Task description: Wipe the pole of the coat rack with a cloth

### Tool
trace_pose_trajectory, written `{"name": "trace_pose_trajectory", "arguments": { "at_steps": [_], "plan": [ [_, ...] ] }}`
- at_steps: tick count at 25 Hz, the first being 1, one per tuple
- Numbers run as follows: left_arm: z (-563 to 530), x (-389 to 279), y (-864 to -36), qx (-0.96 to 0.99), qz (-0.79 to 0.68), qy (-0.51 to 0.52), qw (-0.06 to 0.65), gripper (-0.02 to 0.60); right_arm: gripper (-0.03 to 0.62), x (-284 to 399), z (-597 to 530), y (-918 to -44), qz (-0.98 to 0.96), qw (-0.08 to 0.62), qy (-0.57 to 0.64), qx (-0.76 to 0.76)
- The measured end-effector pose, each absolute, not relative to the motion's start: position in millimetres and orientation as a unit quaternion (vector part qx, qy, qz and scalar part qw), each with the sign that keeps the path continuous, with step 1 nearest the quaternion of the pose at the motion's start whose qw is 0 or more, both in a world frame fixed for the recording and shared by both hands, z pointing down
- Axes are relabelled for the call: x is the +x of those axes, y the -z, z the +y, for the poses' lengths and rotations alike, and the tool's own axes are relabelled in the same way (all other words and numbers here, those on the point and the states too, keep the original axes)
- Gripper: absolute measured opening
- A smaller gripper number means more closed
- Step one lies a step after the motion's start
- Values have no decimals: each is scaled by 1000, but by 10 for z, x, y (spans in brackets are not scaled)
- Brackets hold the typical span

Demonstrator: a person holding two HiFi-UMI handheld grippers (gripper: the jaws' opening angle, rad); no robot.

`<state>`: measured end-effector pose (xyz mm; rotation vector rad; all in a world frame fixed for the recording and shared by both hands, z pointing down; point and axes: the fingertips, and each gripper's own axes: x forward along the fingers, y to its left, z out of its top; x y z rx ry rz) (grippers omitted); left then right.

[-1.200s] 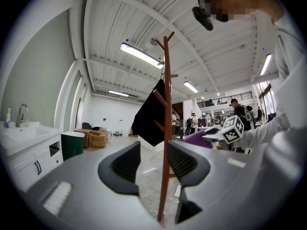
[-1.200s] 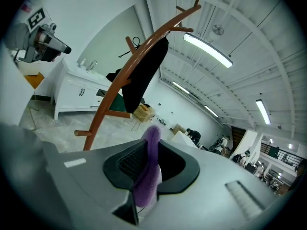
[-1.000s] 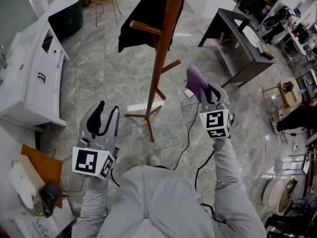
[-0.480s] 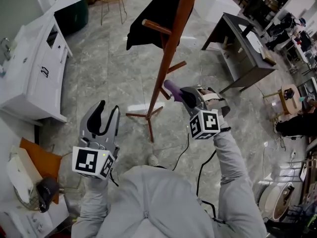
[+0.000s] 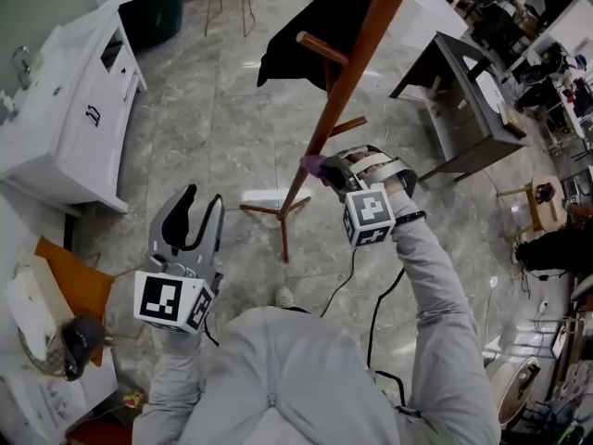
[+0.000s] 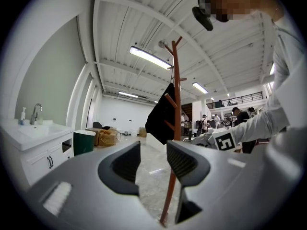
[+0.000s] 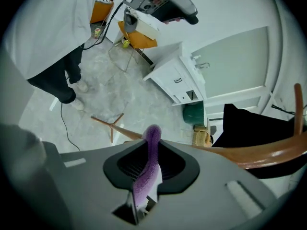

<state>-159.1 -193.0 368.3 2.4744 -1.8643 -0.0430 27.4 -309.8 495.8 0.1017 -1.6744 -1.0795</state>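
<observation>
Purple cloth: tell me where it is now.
Near the head view's centre, the purple cloth is pinched between the jaws of the right gripper, its tip at the lower part of the coat rack pole.

Grey marbled floor (image 5: 199,146), as I see it from the head view.
The coat rack (image 5: 320,137) stands mid-floor on spread feet. I see a white cabinet (image 5: 65,128) and green bin (image 5: 157,9) along the left edge, a grey table (image 5: 463,109) at the right, and a black cable (image 5: 350,265) near the rack's feet.
</observation>
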Motion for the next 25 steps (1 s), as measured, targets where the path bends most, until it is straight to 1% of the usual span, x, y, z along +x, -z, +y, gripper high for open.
{"name": "trace_pose_trajectory", "arguments": {
  "at_steps": [4, 11, 25],
  "plan": [
    [-1908, -1649, -3711, 794, -608, 15, 26, 178, 55, 180, -3078, -5037, -710, 543, 448, 22],
    [-1876, -1686, -3756, 793, -608, 18, 30, 178, 55, 213, -2935, -5129, -719, 556, 417, -3],
    [-1929, -1432, -3742, 823, -566, 23, 26, 178, 55, 460, -2315, -5008, -718, 567, 403, -27]
  ]
}}
